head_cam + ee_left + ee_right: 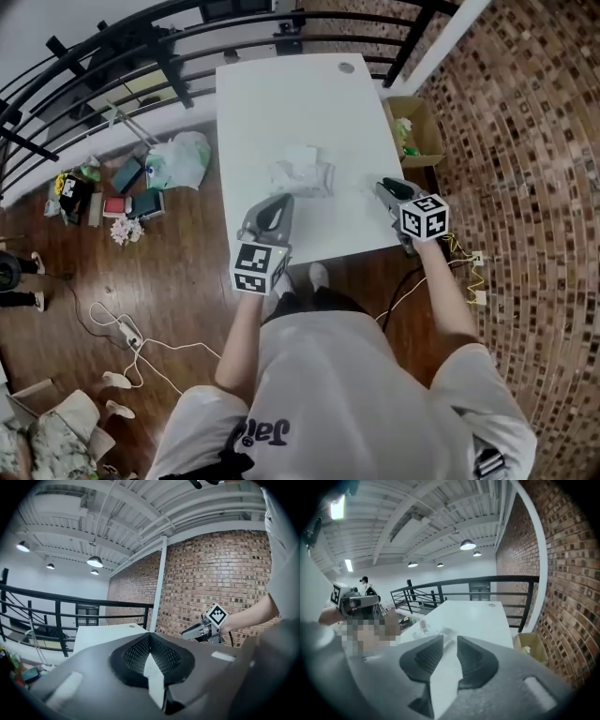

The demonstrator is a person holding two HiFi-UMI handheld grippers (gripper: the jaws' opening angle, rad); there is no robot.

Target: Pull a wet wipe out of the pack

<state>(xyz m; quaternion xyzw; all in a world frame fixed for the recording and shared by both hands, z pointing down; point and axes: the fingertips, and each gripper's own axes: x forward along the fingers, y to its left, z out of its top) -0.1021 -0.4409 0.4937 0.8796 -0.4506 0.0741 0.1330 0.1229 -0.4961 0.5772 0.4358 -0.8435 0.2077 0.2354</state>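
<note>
A wet wipe pack lies on a white table, at 1 o'clock from the left gripper, whose jaws are pressed together on nothing. The right gripper, at the pack's 3 o'clock, hovers part-open and empty.

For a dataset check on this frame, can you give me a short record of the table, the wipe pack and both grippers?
table: white, beside a brick wall
wet wipe pack: lying on the table, ahead of both grippers, touched by neither
left gripper: fingers together, nothing between them
right gripper: fingers apart, nothing between them, pointing along the table
cardboard box: on the floor at the table's right
</note>
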